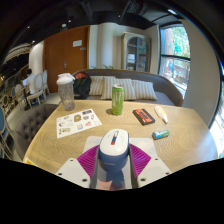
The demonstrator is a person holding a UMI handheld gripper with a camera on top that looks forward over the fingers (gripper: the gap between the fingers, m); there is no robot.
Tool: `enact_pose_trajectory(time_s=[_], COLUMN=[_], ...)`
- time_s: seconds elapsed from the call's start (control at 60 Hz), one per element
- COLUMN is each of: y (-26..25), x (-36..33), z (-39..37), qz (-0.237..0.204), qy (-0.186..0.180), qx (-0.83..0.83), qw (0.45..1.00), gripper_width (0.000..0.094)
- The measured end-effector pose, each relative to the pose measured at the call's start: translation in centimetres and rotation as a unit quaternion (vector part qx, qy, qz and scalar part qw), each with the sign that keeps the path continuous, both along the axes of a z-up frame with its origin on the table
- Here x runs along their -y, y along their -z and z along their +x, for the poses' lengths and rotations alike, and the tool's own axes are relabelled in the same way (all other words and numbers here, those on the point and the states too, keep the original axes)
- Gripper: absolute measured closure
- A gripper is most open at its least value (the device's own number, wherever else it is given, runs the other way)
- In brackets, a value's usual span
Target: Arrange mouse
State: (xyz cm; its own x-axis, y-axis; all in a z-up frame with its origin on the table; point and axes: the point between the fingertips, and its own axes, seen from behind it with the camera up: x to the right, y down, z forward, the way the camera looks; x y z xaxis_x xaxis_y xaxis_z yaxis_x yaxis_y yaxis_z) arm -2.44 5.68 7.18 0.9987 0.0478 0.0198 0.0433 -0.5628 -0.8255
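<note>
A white and blue computer mouse (113, 147) sits between my two fingers, its white top with a red mark pointing ahead over the wooden table (60, 145). My gripper (113, 157) is shut on it: the magenta pads (89, 158) press on both of its sides. The mouse's rear end hides the gap between the fingers. It looks held just above the near part of the table.
Beyond the mouse stand a green can (117, 99), a clear plastic jar (66, 92) and a printed leaflet (78, 122). To the right lie a dark flat box (144, 116), a white pen (161, 114) and a small teal item (160, 134). A sofa (140, 88) stands behind.
</note>
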Motion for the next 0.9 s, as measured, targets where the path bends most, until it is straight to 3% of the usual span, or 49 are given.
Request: enact_pose_trajectory(time_s=[0.083, 0.333, 0.483, 0.567, 0.6, 0.9], y=[3.3, 8.2, 7.9, 7.2, 6.4, 2.1], x=[0.2, 0.6, 0.8, 1.6, 2.0, 11.8], z=[0.9, 1.7, 1.8, 2.6, 2.9, 1.9], qz=[-0.037, -0.088, -0.086, -0.075, -0.062, 0.012], qy=[0.010, 0.032, 0.033, 0.040, 0.038, 0.003], qx=[-0.025, -0.079, -0.092, -0.079, -0.070, -0.082], qw=[0.999, 0.992, 0.992, 0.993, 0.995, 0.997], gripper_width=[0.0468, 0.0439, 0.0339, 0.0115, 0.0074, 0.0096])
